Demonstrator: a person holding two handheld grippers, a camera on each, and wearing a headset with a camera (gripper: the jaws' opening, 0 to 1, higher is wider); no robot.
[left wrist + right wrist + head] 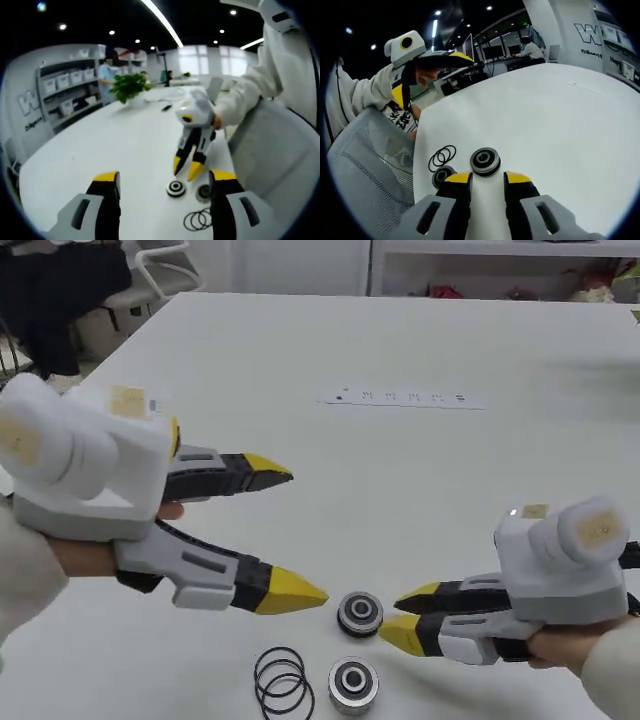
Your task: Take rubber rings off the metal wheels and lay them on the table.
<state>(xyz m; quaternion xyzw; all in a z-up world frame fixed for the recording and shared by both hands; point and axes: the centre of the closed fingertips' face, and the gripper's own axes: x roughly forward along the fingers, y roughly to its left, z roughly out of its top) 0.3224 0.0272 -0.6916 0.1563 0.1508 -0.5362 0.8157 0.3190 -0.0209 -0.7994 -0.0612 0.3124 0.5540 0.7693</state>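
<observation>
Two small metal wheels lie on the white table near its front edge. One wheel [360, 613] [175, 188] [485, 161] has a dark rim and sits just ahead of my right gripper [398, 615] [487, 178], whose jaws stand narrowly open with nothing between them. The other wheel [353, 684] [203, 192] [442, 175] lies closer to me. Beside it are loose black rubber rings [283, 680] [198, 219] [442, 155], overlapping on the table. My left gripper [295, 533] [165, 176] hovers wide open and empty, up and to the left of the wheels.
A strip of printed labels [405, 397] lies mid-table. A mesh chair [370, 160] stands at the table's near edge. A potted plant [131, 86] sits at the table's far end, with shelves [65, 90] along the wall.
</observation>
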